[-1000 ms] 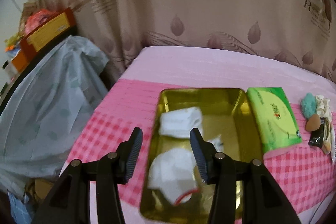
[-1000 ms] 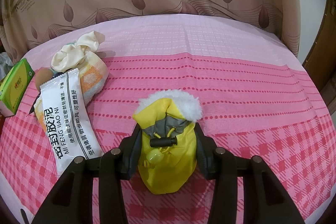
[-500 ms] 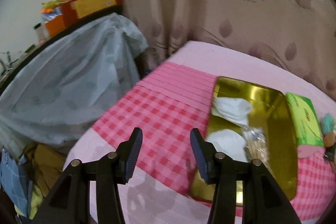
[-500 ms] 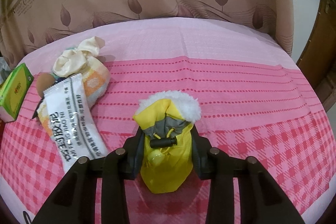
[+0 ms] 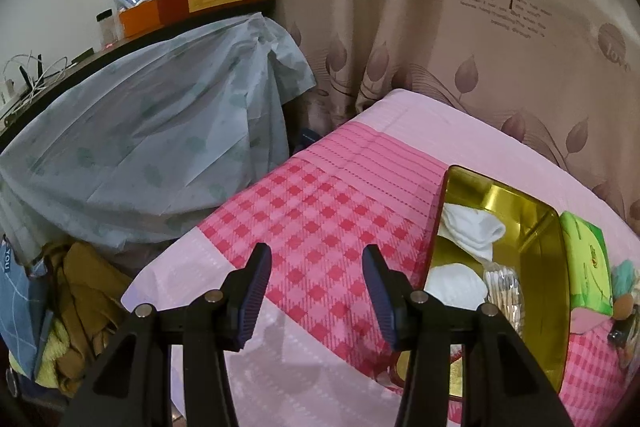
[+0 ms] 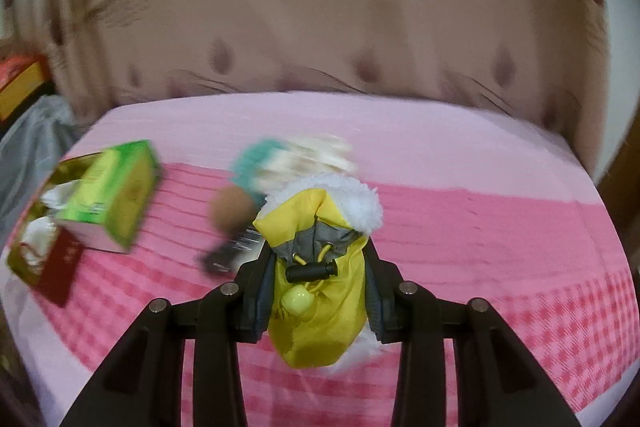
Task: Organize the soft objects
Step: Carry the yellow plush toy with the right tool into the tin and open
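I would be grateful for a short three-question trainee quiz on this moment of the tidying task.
1. True or false: the right gripper is shut on the yellow pouch.
2. What is between the fingers of the left gripper? A) a white cloth B) nothing C) the green box
3. Fill in: the white cloths lie inside the ____ tin.

Key: 1 true; 2 B, it is open over the pink checked cloth; 3 gold.
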`<state>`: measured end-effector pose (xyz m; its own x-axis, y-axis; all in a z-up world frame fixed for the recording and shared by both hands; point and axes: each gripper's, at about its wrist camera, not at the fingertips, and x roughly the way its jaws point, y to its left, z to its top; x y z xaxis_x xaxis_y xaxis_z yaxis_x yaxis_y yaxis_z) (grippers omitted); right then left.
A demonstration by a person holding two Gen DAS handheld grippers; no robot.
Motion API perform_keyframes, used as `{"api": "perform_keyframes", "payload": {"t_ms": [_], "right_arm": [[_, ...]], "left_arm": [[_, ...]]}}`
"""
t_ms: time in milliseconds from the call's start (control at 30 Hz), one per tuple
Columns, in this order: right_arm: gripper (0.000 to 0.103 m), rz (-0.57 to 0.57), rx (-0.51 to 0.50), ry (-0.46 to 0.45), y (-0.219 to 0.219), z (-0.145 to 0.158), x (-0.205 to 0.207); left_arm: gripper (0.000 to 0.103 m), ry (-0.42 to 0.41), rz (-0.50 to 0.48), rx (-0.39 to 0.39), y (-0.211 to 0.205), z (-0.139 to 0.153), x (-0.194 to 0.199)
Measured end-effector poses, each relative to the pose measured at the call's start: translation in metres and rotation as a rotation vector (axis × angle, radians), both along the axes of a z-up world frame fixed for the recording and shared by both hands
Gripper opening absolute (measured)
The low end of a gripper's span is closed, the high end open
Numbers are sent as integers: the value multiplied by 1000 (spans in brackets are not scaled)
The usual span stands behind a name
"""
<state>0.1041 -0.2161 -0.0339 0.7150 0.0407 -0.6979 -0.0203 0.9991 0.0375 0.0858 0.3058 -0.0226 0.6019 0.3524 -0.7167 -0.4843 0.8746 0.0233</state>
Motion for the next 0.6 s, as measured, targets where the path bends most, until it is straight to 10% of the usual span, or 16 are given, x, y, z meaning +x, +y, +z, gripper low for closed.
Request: {"api": "perform_keyframes", "payload": {"t_ms": [600], "right_arm": [[35,456,-23,22,245,12,23]], "left_arm": [[48,15,72,-47,20,-7,-3]]}}
